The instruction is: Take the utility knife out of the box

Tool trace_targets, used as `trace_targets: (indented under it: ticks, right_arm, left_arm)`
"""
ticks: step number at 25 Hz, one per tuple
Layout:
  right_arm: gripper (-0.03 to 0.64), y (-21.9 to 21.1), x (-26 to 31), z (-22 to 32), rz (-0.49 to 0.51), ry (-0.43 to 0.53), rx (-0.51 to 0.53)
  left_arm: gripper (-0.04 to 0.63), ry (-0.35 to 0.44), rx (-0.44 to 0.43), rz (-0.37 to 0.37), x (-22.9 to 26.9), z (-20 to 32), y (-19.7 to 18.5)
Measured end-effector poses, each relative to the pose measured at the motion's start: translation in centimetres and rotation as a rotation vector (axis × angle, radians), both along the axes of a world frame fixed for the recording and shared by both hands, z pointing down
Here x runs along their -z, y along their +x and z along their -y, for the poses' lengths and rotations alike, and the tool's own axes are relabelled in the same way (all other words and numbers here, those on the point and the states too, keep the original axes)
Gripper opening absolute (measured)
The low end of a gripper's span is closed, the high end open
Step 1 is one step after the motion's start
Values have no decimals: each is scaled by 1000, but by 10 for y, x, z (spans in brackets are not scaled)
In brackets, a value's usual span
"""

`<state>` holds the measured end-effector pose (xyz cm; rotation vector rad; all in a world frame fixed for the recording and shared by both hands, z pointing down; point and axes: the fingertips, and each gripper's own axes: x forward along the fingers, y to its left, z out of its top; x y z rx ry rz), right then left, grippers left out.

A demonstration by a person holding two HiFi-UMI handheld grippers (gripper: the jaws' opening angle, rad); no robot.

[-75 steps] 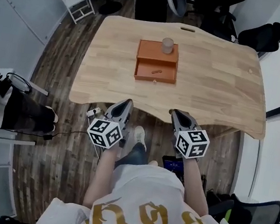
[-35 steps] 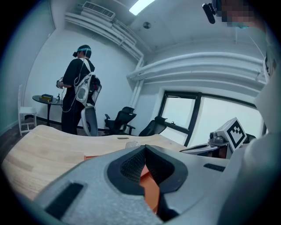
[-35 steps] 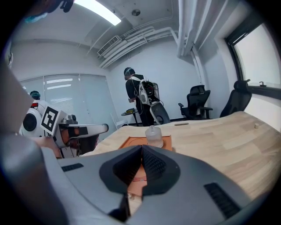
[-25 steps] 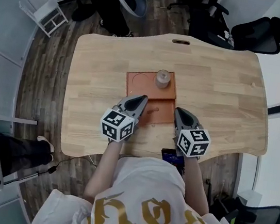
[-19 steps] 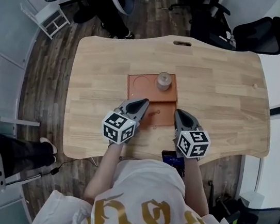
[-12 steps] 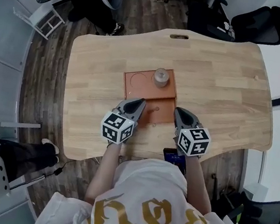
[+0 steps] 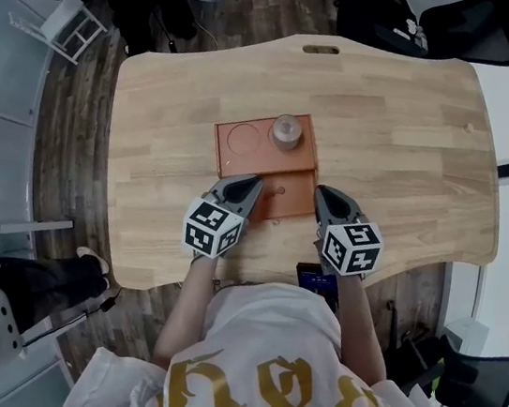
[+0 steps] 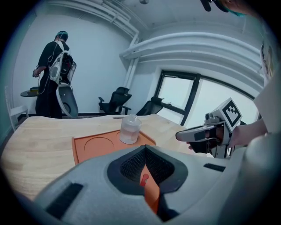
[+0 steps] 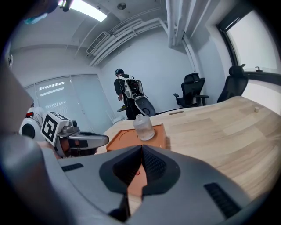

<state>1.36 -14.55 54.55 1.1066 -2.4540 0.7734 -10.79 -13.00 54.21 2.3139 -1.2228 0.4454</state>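
Left gripper: jaws pressed together, at the near left edge of the box.
Right gripper: also closed, just off the box's near right edge.
Knife: probably the small thing in the box's near half.
Advice: spread the jaws first, then descend clear of the jar.

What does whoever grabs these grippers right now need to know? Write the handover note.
Left gripper: jaws together, empty, over the near left part of the box.
Right gripper: jaws together, empty, at the box's near right edge.
Things: the orange box sits on the wooden table, and a jar stands on its far part. The near compartment is open. In it lies what is probably the knife, too small to be sure.
Done: nothing taken out yet.
Left: open one gripper, grasp the knife, lift it out of the box.
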Motion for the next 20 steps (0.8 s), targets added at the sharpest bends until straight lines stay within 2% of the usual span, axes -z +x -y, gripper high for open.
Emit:
trace_targets:
  ticks: [6, 12, 20]
  right_arm:
    - [12, 1, -12, 6, -3, -23, -1]
    - [12, 16, -21, 18, -24, -19, -55]
    - [12, 26, -35, 27, -34, -46, -73]
  left_arm:
    - [9, -46, -73, 77, -22, -1, 11]
    - [10, -139, -182, 168, -54, -9, 23]
    - [9, -199, -243, 239, -79, -8, 29]
